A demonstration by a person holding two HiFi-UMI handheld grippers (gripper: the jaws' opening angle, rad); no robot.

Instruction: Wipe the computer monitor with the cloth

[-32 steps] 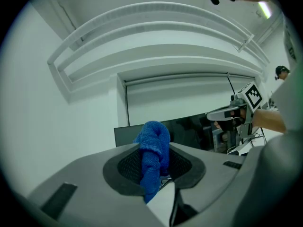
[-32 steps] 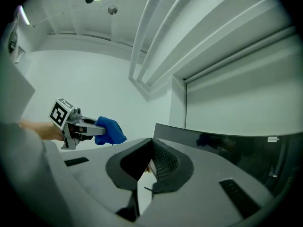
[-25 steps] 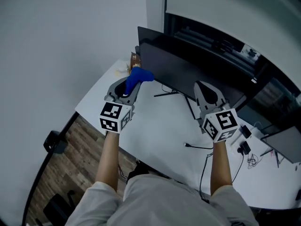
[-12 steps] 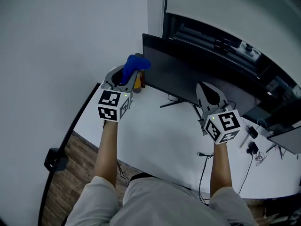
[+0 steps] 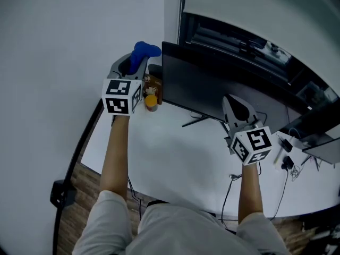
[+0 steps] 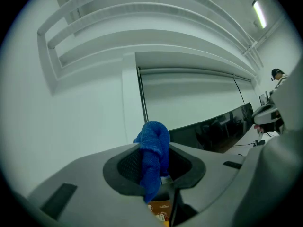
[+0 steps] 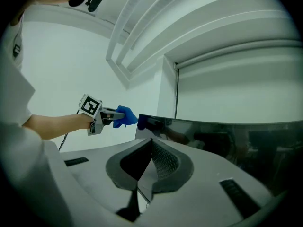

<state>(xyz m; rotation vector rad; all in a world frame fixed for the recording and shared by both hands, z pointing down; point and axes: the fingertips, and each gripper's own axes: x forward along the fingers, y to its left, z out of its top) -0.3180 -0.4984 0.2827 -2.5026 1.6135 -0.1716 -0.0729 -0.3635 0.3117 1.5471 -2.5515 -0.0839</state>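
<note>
A black computer monitor [image 5: 212, 89] stands on the white desk [image 5: 170, 158], its screen dark. My left gripper [image 5: 139, 58] is raised beside the monitor's top left corner and is shut on a blue cloth [image 5: 144, 51]. In the left gripper view the cloth [image 6: 154, 150] bulges up from between the jaws, with the monitor [image 6: 213, 129] stretching away to the right. My right gripper [image 5: 237, 101] hovers low before the monitor's right half, jaws shut with nothing between them. The right gripper view shows the cloth [image 7: 124, 116] at the monitor's [image 7: 227, 141] top corner.
An orange-lidded jar [image 5: 151, 102] and a brown packet [image 5: 154, 84] stand by the monitor's left end. Black cables [image 5: 234, 177] and a plug [image 5: 287, 166] lie on the desk's right side. Another screen [image 5: 324, 147] sits at the far right. A wall bounds the left.
My left gripper has lifted the blue cloth from desk height up to the monitor's top left corner. The right gripper has hardly moved.
</note>
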